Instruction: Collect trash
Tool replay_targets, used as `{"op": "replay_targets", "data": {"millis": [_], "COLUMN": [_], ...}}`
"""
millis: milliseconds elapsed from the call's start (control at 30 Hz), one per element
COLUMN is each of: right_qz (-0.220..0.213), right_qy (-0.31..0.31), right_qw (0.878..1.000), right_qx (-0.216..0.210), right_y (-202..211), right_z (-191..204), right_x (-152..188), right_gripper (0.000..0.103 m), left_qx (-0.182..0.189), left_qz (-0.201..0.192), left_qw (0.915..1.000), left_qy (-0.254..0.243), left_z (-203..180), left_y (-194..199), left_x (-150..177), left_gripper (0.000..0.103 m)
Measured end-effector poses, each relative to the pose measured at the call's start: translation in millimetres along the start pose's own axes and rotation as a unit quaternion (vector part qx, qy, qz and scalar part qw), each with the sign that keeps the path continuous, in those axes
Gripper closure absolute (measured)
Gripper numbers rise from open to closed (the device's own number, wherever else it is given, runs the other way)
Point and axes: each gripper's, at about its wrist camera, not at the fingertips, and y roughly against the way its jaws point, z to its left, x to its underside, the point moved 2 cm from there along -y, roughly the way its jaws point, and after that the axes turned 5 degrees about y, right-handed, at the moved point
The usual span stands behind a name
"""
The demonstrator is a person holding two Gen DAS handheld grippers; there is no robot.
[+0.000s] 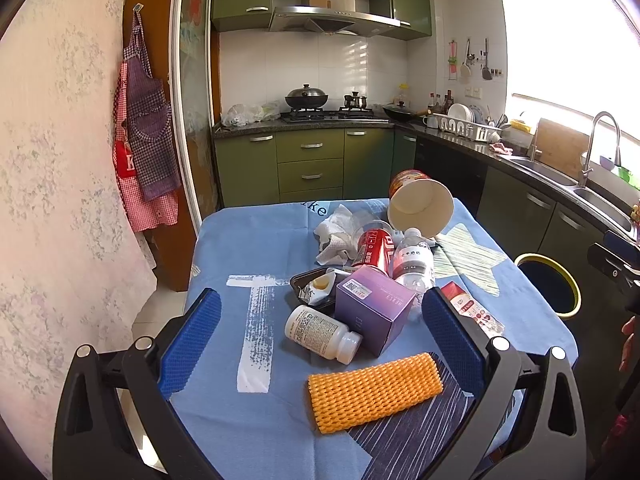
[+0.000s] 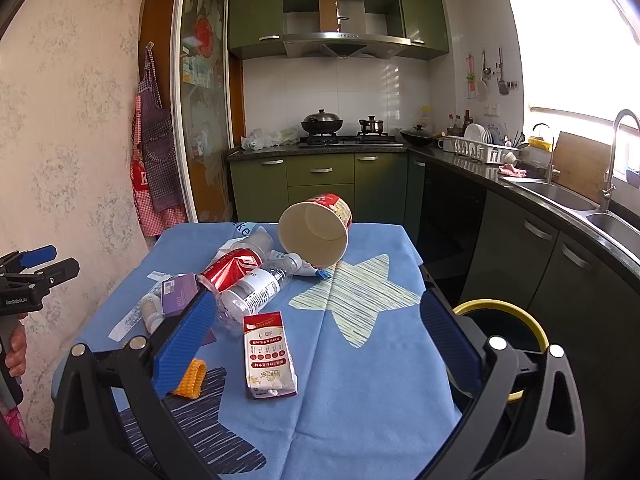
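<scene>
Trash lies piled on a blue tablecloth point(image 1: 240, 256). Nearest my left gripper point(image 1: 320, 336) is an orange foam net point(image 1: 374, 392), then a white pill bottle point(image 1: 320, 334) and a purple box point(image 1: 374, 306). Behind them are a black tray point(image 1: 304, 280), a red can point(image 1: 374, 248), a clear water bottle point(image 1: 414, 264), crumpled tissue point(image 1: 334, 236) and a tipped paper bucket point(image 1: 420, 204). A red-and-white carton point(image 2: 269, 356) lies between the fingers of my right gripper point(image 2: 320, 336). Both grippers hover open and empty. A yellow-rimmed bin point(image 2: 504, 324) stands right of the table.
The table's right edge drops beside the bin point(image 1: 550, 284) and the dark green cabinets point(image 2: 520, 240). A sink and faucet point(image 2: 612, 160) run along the right counter. A wall with hanging aprons point(image 1: 144, 140) is on the left. A hand point(image 2: 16, 348) holds the other gripper's handle.
</scene>
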Motion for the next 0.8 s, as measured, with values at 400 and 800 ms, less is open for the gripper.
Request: {"op": "replay_targets", "data": {"millis": [400, 800], "right_qz": [0.003, 0.005], "right_qy": [0.001, 0.001], "right_qw": [1.0, 1.0], "right_qx": [0.0, 0.002], "right_y": [-3.5, -7.4], "right_z": [0.4, 1.9], "right_x": [1.0, 2.9], "right_gripper": [0.006, 0.006], "left_qx": [0.002, 0.004], "left_qz": [0.001, 0.005], "left_qw": [1.0, 1.0], "left_qy": [0.002, 0.001], "left_z": [2.7, 2.3], "left_y": [-1.9, -4.5], "left_x": [1.9, 2.4], "left_gripper": [0.004, 0.004]}}
